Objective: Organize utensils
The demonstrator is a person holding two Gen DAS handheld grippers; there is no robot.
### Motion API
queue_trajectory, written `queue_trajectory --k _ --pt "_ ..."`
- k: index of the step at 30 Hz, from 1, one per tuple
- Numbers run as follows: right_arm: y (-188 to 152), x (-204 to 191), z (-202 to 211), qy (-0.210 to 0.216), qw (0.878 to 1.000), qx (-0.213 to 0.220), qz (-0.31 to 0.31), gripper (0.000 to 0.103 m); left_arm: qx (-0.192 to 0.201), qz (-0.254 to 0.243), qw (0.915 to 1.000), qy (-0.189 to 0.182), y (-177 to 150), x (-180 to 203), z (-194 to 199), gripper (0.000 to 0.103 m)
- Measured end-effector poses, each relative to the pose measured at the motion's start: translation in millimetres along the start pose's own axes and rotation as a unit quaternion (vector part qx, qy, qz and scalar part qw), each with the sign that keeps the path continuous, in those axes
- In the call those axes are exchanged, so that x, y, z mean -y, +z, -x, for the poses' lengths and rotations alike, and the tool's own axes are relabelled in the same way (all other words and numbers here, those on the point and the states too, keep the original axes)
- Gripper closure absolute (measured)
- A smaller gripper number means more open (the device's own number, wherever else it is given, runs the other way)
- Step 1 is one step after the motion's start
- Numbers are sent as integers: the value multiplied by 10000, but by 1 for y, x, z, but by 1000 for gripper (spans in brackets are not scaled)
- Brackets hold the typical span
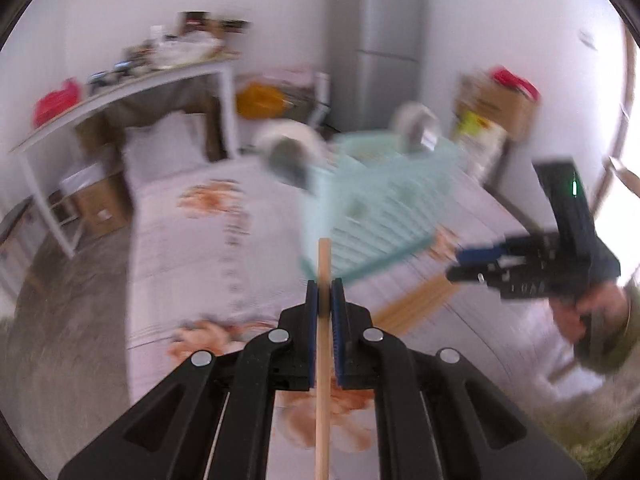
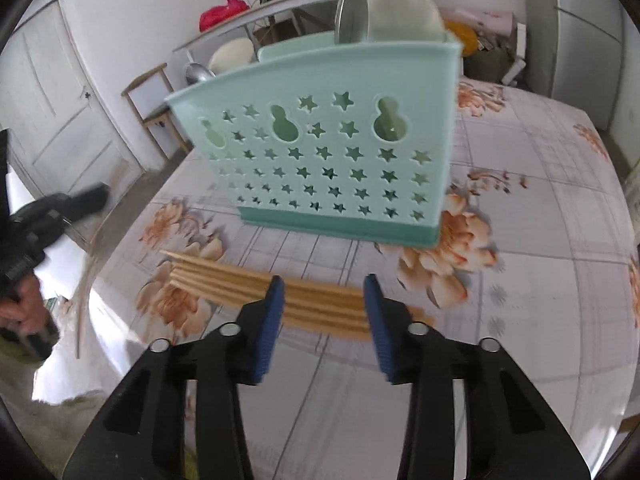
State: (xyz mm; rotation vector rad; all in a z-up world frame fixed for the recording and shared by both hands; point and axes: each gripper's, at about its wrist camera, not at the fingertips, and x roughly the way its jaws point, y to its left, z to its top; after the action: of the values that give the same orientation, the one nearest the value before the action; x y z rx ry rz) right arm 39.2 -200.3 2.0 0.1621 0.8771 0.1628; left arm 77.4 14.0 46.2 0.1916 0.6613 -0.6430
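My left gripper (image 1: 324,286) is shut on a single wooden chopstick (image 1: 323,360), which stands upright between the blue pads, raised above the table in front of the mint-green utensil holder (image 1: 368,216). My right gripper (image 2: 325,286) is open and empty, hovering just over a row of several wooden chopsticks (image 2: 256,288) lying flat on the floral tablecloth in front of the holder (image 2: 320,148). The holder has star-shaped holes and carries two ladle-like utensils (image 2: 384,8). The right gripper also shows in the left wrist view (image 1: 458,262), above the same chopsticks (image 1: 416,300).
The floral tablecloth (image 2: 540,240) covers the table. A wooden chair (image 2: 152,96) and a white door (image 2: 48,108) are at the left. A side table with clutter (image 1: 120,84), a grey fridge (image 1: 376,40) and cardboard boxes (image 1: 496,104) stand around the room.
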Motion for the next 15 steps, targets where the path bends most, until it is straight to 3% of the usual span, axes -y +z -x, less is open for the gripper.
queue_trajectory --k 4,8,15 --pt "6 7 -24 -252 9991 -330 -37 77 377 672 9964 341 5 -34 19 97" --pt "-3 7 -27 -389 9977 -562 28 79 575 1248 9897 399 7 -60 27 97" --pt "-21 -10 -14 -351 9948 -930 229 79 772 1663 9818 495 5 -80 26 97"
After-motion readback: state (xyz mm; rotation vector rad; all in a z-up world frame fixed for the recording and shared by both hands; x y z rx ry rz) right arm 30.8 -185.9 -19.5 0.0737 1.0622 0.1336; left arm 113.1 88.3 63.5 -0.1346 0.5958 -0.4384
